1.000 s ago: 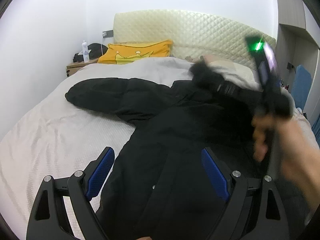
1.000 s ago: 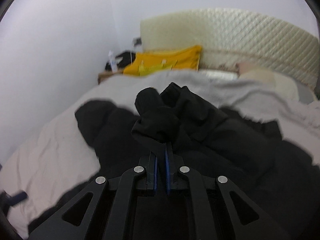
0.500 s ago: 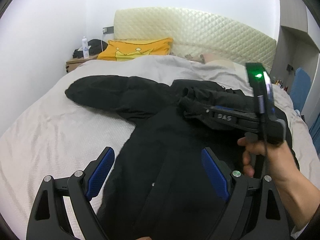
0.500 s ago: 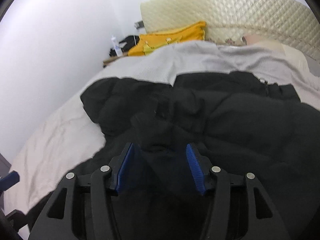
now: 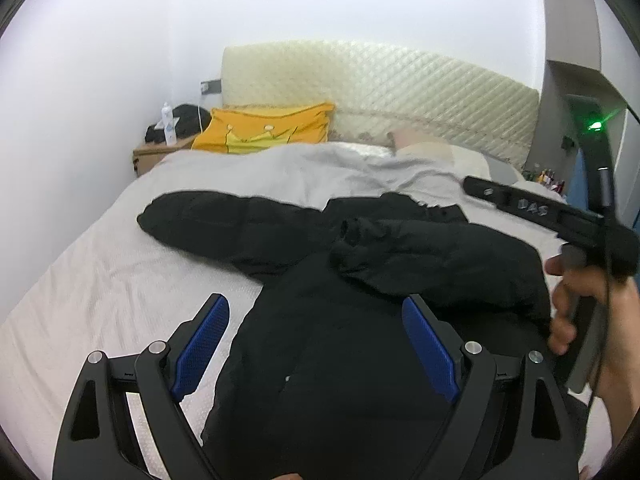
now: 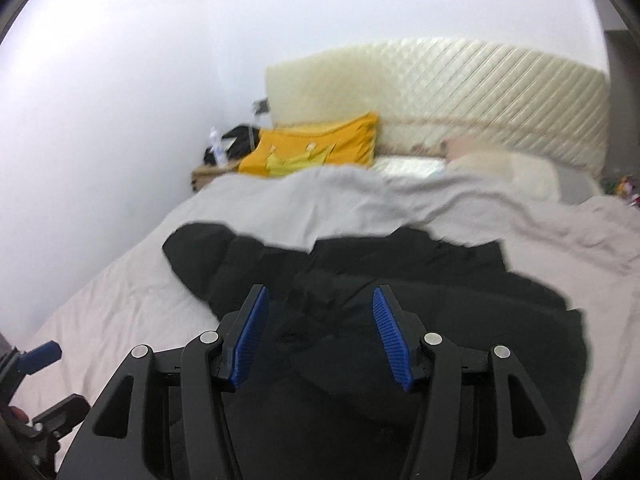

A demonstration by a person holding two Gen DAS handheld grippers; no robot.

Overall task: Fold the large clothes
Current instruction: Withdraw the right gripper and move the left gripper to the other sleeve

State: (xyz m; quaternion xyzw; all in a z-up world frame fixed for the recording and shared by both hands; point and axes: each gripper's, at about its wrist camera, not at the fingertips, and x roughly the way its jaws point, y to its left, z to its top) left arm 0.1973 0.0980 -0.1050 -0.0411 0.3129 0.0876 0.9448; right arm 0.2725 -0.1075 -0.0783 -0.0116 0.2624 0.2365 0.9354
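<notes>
- On a grey-sheeted bed [image 5: 100,280], below a quilted headboard [image 5: 380,92], a black jacket [image 5: 360,320] is spread.
- Both grippers, left [image 5: 316,344] and right [image 6: 320,336], are held above it, jaws apart, empty.

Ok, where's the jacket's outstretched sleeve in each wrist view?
Left wrist: the outstretched sleeve lies left of centre on the bed, cuff pointing left.
Right wrist: the same sleeve sits left of centre, above the left finger.
Shared landmark: the yellow pillow by the headboard, beyond the sleeve in both.
</notes>
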